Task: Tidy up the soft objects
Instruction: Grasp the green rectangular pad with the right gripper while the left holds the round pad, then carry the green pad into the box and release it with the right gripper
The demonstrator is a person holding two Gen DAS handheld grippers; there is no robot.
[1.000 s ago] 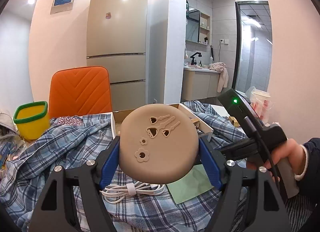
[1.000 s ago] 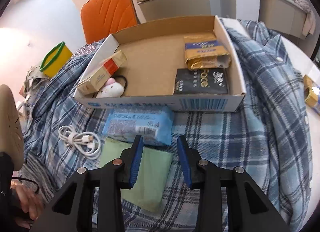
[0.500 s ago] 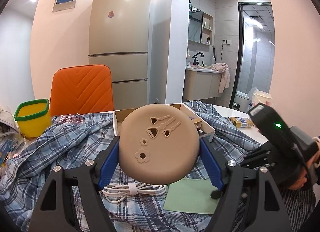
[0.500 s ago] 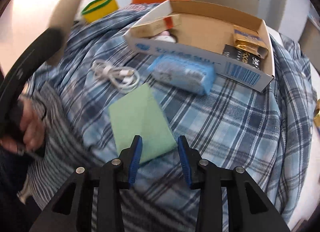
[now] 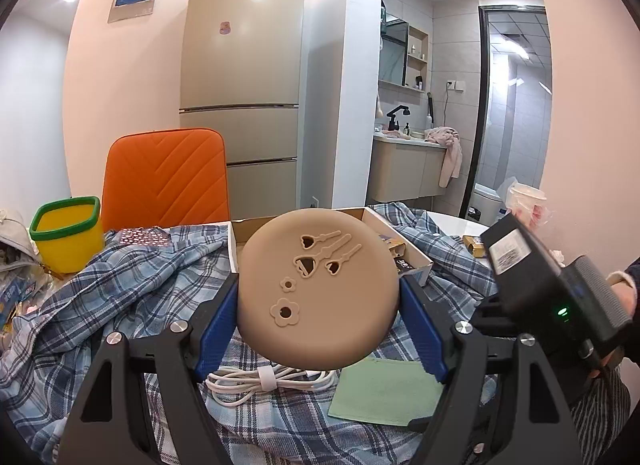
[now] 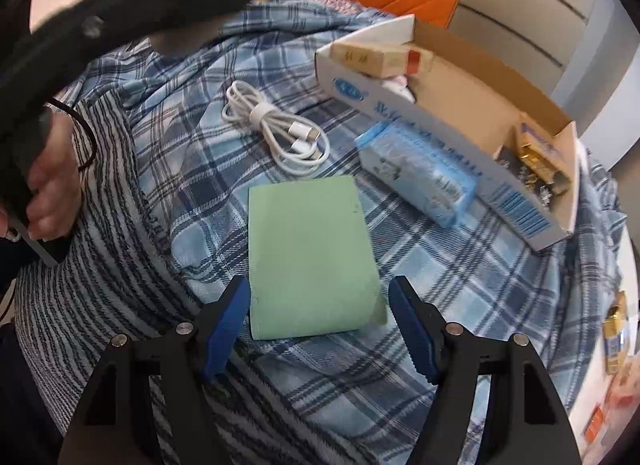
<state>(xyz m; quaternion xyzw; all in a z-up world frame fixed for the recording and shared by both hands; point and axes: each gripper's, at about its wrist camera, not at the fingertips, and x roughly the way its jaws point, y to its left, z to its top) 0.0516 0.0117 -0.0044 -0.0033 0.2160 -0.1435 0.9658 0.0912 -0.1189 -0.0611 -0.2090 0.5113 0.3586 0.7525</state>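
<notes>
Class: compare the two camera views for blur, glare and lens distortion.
Left wrist view: sharp, ceiling-light glare on the fridge, walls bowed by the fisheye. Right wrist view: motion-blurred at the cardboard box, the other gripper a dark smear top left; the green cloth is fairly crisp.

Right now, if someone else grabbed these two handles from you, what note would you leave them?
Left gripper: shut on the round tan pad, held up above the checked shirt.
Right gripper: open, low over the near end of the green cloth, one finger each side, not gripping yet.
White cable and blue tissue pack lie on the shirt outside the cardboard box.
Done: box already holds some packets.
Left: probably box the pad, cloth and tissue pack.
</notes>
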